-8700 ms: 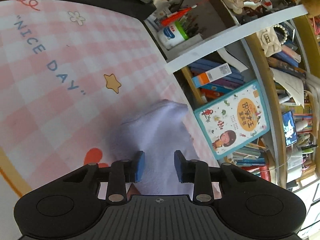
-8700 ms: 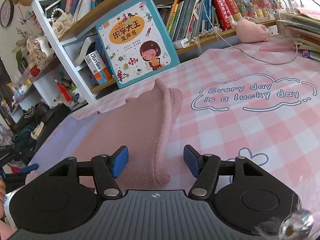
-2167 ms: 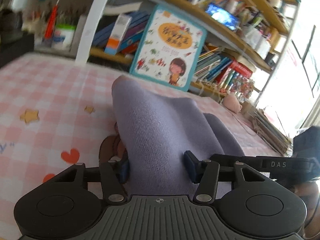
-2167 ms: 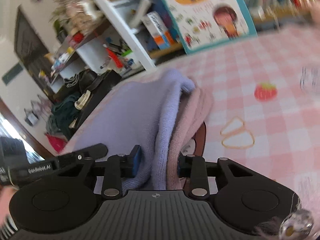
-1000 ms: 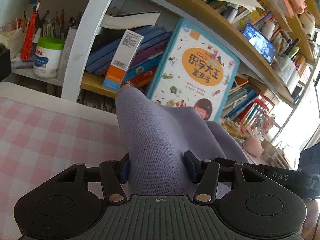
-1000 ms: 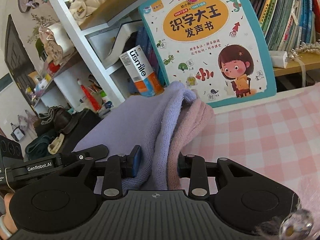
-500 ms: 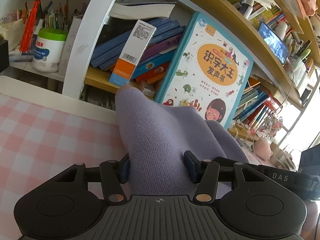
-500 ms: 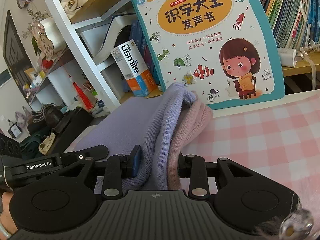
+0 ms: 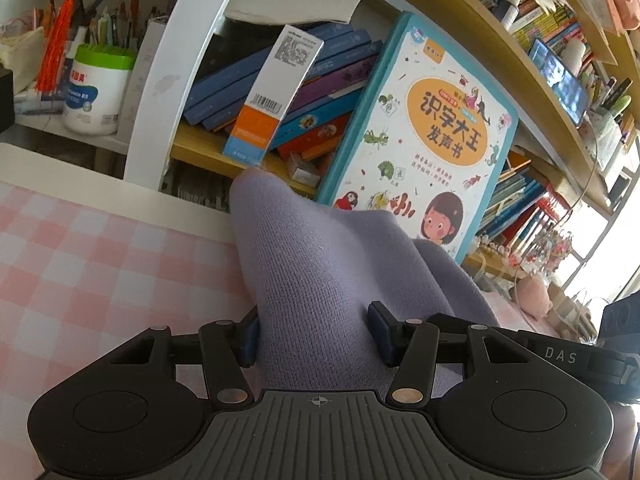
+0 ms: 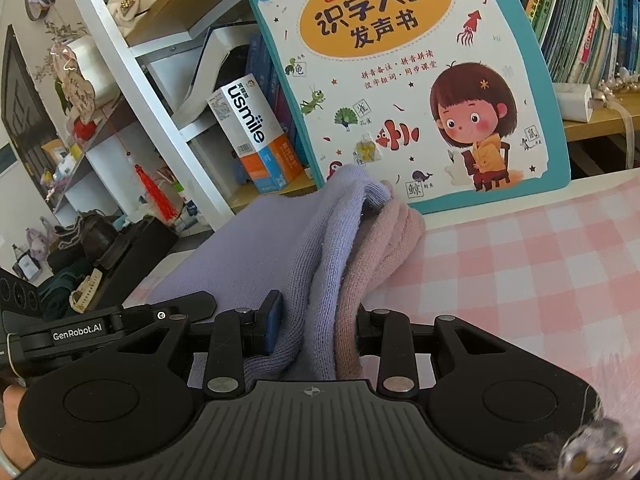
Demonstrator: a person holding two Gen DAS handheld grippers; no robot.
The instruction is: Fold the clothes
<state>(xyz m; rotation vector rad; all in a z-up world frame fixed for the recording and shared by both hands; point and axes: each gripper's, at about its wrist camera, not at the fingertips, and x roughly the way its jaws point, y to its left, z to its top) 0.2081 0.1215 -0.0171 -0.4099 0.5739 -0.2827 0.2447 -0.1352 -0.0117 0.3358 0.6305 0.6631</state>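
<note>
A folded lavender garment (image 9: 320, 272) lies on top of a folded dusty-pink garment (image 10: 384, 248) as one stack. My left gripper (image 9: 314, 336) is shut on one end of the stack; only the lavender cloth shows between its blue pads. My right gripper (image 10: 316, 326) is shut on the other end, gripping both the lavender garment (image 10: 280, 256) and the pink one. The stack hangs between the two grippers above the pink checked tablecloth (image 9: 88, 272), close to the table's back edge.
A bookshelf stands right behind the table. A large teal children's book (image 10: 408, 76) leans against it, also in the left wrist view (image 9: 424, 148). A white and orange usmile box (image 10: 256, 136) and a green-lidded tub (image 9: 98, 92) stand on the shelf.
Both grippers have carried the stack further toward the bookshelf; the book and the box look larger and nearer. The grip on the garments is unchanged.
</note>
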